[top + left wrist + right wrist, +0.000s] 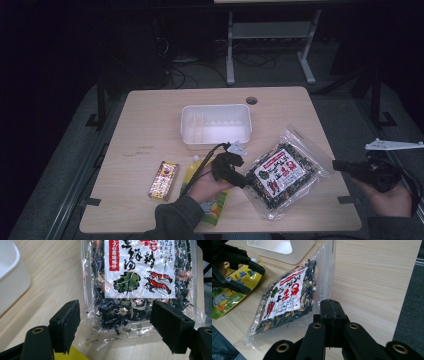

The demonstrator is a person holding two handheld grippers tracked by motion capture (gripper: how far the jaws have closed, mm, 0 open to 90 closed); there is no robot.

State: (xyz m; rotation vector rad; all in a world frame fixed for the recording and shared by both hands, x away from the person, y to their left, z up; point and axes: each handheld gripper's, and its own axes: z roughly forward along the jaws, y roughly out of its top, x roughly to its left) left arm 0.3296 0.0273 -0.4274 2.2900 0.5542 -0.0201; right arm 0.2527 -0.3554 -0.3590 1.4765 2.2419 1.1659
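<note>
High view: nearest the person, along the near edge of the table (150, 112), the left gripper (240, 176) lies low and points at the seaweed bag (284, 172). In the left gripper view its jaws stand wide, one on each side of the bag's near end and touching nothing, which I read as lining up for a grasp across the sealed end, where the film is flat enough to pinch. The bag lies flat near the table's right near corner, label up, so its end is easy to reach.

The right gripper (341, 165) hangs off the right edge, clear of the bag; in the right gripper view its jaws are pressed together on nothing, probably parked out of the way to leave room for the other hand.

Under the left hand (207, 187) lies a yellow pouch (215, 206), with a small snack bar (164, 180) beside it toward the left edge.

Farther back, mid-table, a white tub (216, 125) stands open and looks empty, likely the place meant for these packets.
</note>
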